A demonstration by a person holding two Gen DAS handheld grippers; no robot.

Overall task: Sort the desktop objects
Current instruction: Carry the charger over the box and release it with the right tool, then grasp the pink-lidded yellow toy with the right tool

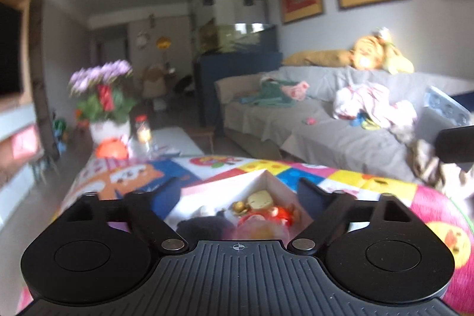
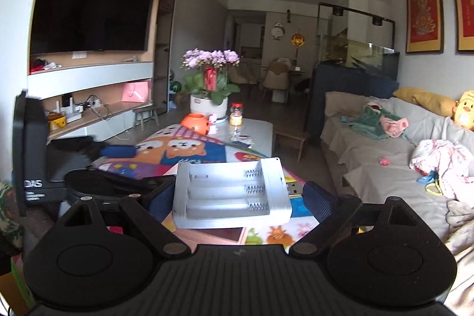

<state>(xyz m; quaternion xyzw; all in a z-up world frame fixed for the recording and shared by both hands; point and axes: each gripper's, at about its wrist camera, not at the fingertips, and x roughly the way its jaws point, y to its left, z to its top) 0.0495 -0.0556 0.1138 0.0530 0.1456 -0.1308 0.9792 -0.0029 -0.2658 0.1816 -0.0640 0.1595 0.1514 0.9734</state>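
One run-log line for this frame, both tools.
right tool: holds white battery charger above patterned table | left tool: open, empty, over open box of trinkets

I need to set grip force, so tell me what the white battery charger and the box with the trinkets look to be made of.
The battery charger looks like moulded hard plastic, matte white, with crisp edges; its coil springs and USB plug glint like bare metal. The box seems to be thin cardboard, pink outside and white inside, judging by its flat, sharply folded walls, though blur leaves this uncertain.
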